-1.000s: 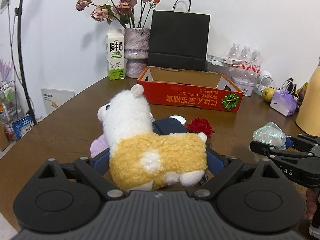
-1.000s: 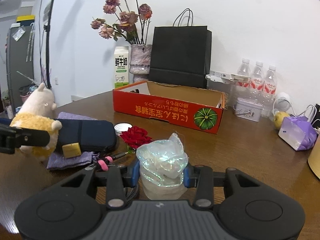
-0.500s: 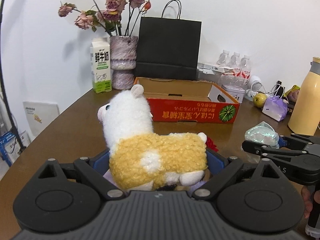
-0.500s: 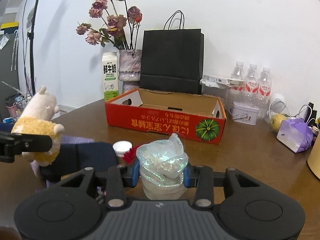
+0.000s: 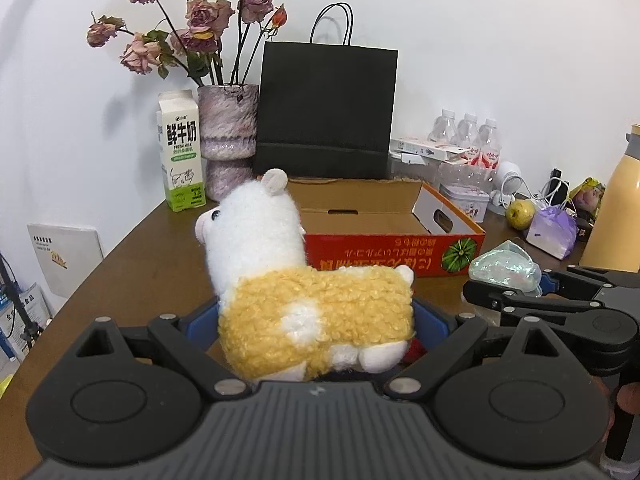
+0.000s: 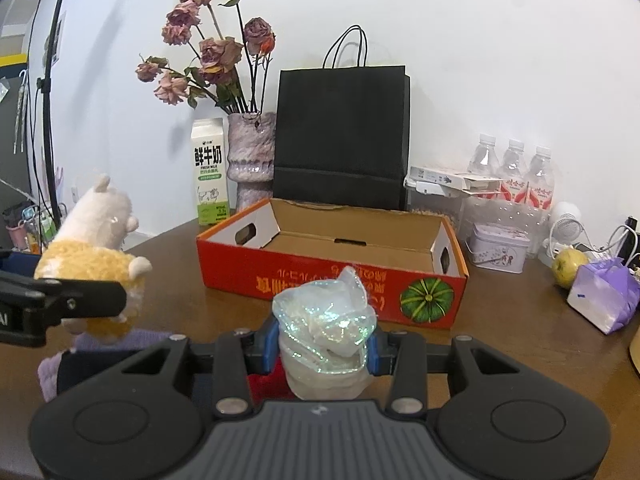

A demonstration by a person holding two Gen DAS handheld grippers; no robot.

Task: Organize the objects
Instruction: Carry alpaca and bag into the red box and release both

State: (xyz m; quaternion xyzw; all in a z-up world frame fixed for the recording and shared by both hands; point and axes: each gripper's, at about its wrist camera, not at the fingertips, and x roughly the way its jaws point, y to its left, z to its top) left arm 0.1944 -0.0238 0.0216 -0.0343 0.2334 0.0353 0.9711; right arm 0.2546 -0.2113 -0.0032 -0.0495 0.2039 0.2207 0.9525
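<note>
Carrying: two things at once, both lifted off the brown table (image 6: 500, 320), just short of the empty red box (image 6: 332, 276)
Left claw (image 5: 316, 320): closed on the stuffed alpaca (image 5: 316, 316), blue pads squeezing the yellow body from both sides
Right claw (image 6: 324, 340): partly closed around a shiny crinkly pouch (image 6: 324, 320), pads pressed into its sides, top sticking up free
Alpaca handling: looks light and squishy, so it should give under the pads instead of slipping. The fat yellow middle seems the right spot to hold; the neck would flop
Alpaca direction: long axis runs left to right across the claw in the left camera, head up at the left end looking left, tail on the right, feet down
Pouch handling: guessing thin film over something soft, light, maybe a bit slick, and it'll crumple if squeezed harder. Holding low on the bulge looks safest
Pouch direction: standing upright, bunched tip at the top
Behind the box: black paper bag (image 6: 342, 140), vase (image 6: 252, 160) of dried roses, milk carton (image 6: 210, 172)
Guess: both look headed for the box, which has plenty of room
</note>
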